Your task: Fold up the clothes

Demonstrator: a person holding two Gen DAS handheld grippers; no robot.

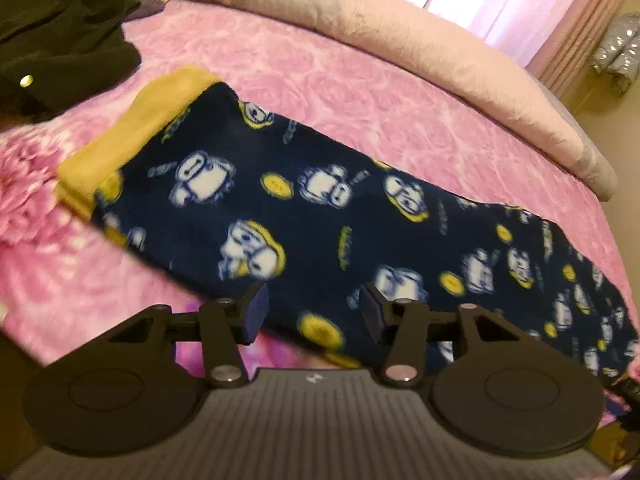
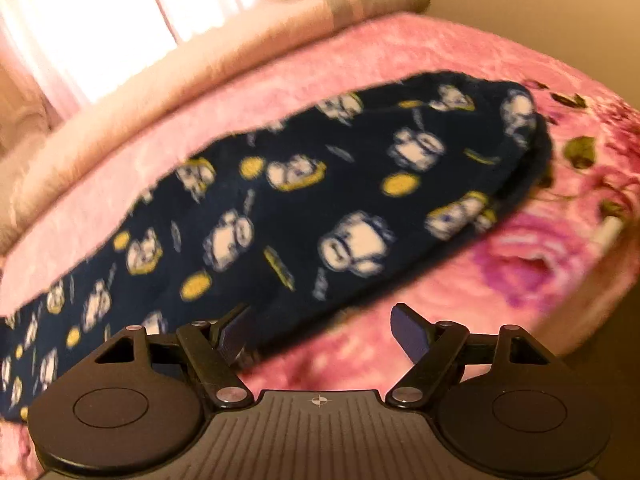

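Navy fleece pajama pants (image 1: 320, 216) with white cartoon figures and yellow dots lie folded lengthwise on the pink bed (image 1: 360, 92). Their yellow cuff (image 1: 120, 136) is at the far left. My left gripper (image 1: 314, 312) is open and empty, hovering over the pants' near edge. In the right wrist view the same pants (image 2: 320, 200) stretch from lower left to their rounded waist end at upper right. My right gripper (image 2: 320, 332) is open and empty at the pants' near edge, above the bedspread (image 2: 520, 260).
A black garment (image 1: 60, 36) with a gold button lies at the far left of the bed. A folded pale pink and grey quilt (image 1: 400, 32) runs along the far side. A window with pink curtains (image 2: 80, 20) is behind.
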